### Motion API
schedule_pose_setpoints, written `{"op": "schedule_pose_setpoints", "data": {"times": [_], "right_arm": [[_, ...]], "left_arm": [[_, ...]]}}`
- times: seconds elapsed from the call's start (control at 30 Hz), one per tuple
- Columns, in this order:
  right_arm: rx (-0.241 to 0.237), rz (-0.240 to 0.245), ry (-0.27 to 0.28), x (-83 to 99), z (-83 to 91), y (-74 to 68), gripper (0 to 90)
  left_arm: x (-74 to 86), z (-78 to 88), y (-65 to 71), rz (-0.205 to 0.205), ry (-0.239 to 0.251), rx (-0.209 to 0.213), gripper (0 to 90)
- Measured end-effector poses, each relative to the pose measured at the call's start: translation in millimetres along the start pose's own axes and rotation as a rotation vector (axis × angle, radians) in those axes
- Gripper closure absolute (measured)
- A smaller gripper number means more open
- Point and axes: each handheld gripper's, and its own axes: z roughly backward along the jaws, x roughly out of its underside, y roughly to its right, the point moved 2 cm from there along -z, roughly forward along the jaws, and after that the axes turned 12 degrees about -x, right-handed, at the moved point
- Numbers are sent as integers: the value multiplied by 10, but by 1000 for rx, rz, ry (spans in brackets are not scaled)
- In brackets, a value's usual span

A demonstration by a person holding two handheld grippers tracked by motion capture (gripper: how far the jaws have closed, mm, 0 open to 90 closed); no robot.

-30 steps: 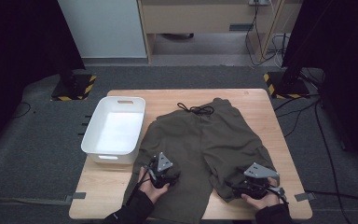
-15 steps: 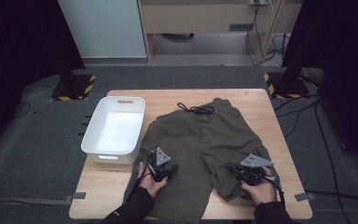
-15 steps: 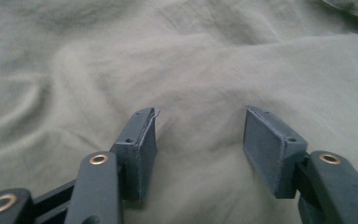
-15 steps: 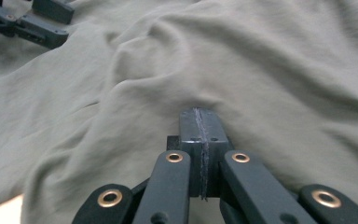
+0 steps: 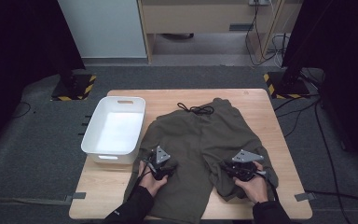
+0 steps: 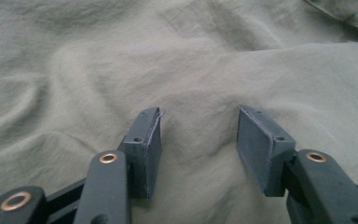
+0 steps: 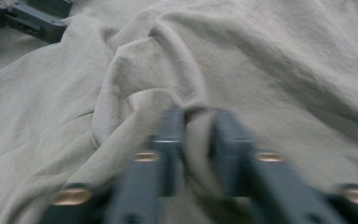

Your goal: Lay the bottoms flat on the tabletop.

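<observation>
One white bin point(image 5: 114, 130) holding nothing, right tool point(image 7: 196, 122) pinching olive shorts point(image 5: 200, 144), left tool point(image 6: 198, 140) spread, closing

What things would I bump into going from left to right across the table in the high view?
White tub → left gripper → olive shorts → right gripper.

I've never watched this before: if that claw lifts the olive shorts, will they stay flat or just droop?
Probably droop. The olive shorts lie in soft wrinkles, and the fold pinched in the right claw bunches up easily, so the cloth looks floppy. They seem light, thin fabric. The black drawstring would likely dangle loose.
</observation>
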Motion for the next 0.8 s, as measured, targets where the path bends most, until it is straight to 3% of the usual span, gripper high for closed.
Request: {"op": "schedule_pose_setpoints", "data": {"times": [0.13, 0.27, 0.4, 0.5, 0.67, 0.8], "right_arm": [[7, -32, 49, -103, 71, 77, 894], [62, -49, 96, -195, 83, 225, 894], [146, -39, 74, -226, 25, 394, 875], [181, -50, 58, -204, 31, 455, 776], [154, -4, 130, -250, 269, 298, 627], [106, 24, 165, -142, 413, 81, 550]], "left_arm": [[-44, -55, -21, -13, 6, -20, 499], [-140, -152, -51, -23, -7, -42, 514], [-264, -273, -84, -39, -28, -76, 515], [-328, -343, -103, -50, -34, -96, 515], [-317, -379, -151, 17, -31, -87, 473], [-270, -355, -155, 20, -8, -85, 458]]}}
